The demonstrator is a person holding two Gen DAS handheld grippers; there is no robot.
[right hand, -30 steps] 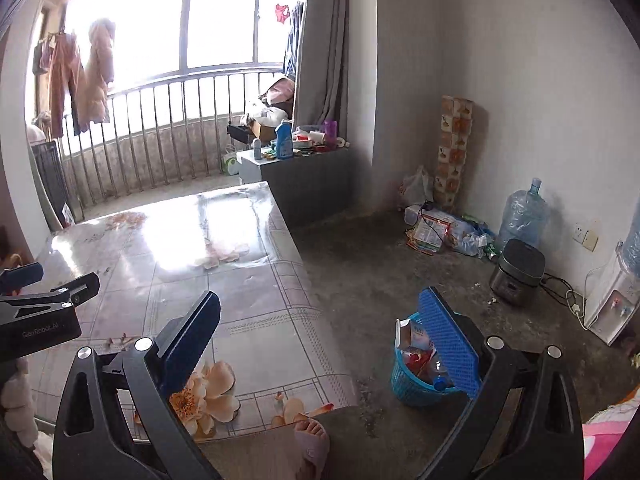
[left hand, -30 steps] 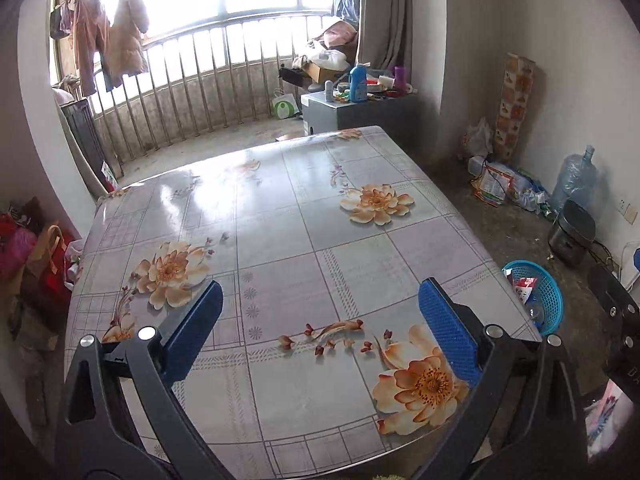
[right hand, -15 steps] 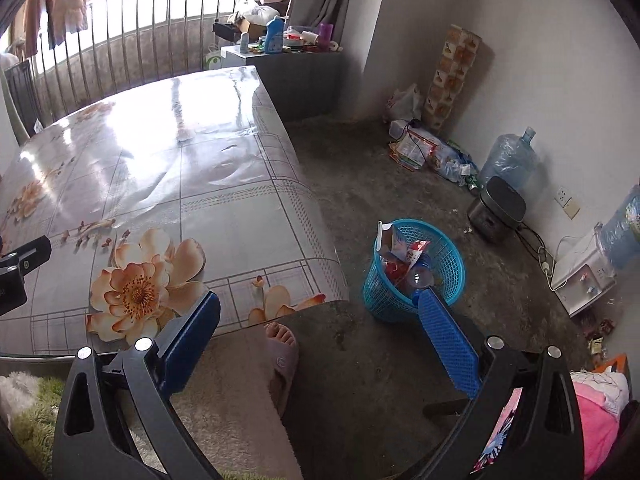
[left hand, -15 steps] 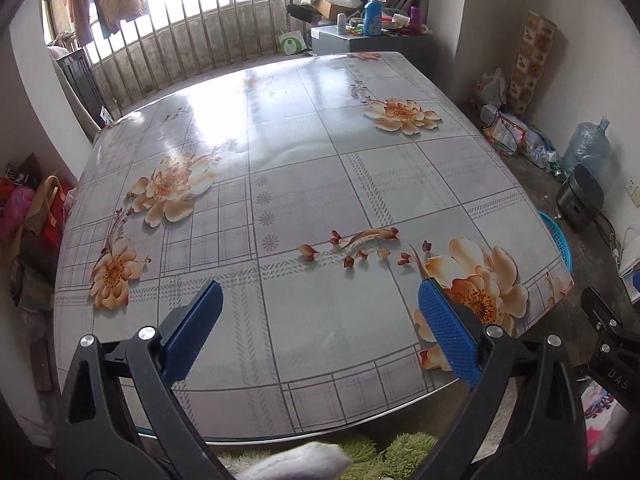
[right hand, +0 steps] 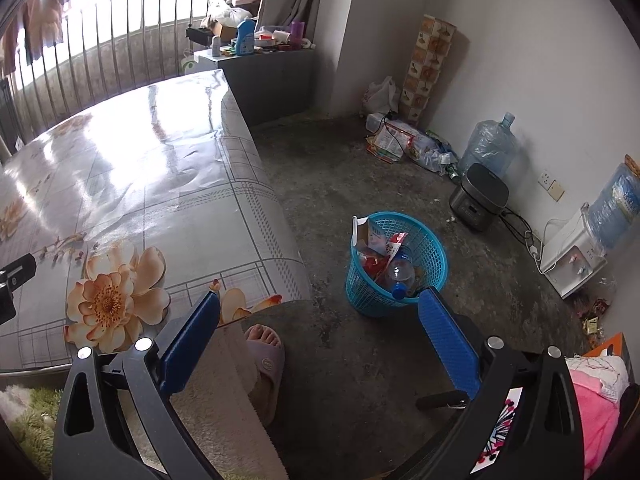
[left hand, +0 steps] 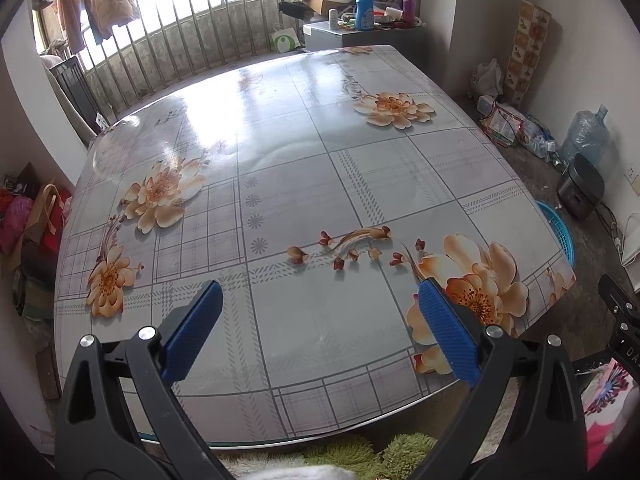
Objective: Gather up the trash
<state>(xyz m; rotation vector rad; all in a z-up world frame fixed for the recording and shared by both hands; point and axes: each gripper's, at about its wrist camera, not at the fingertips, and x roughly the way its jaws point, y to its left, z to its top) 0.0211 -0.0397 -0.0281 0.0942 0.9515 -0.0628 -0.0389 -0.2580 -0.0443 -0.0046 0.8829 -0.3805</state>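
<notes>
In the left wrist view, our left gripper (left hand: 318,308) hung released above the floral table (left hand: 304,168). In the right wrist view, our right gripper (right hand: 320,318) stood released, lower centre; the blue basket (right hand: 432,250) of trash sat mid-frame on the floor

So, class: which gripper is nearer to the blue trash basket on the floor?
The right. The right gripper hangs over the floor with the blue trash basket just ahead between its fingers. The left gripper is over the table, with the basket beyond the table's right edge.
</notes>
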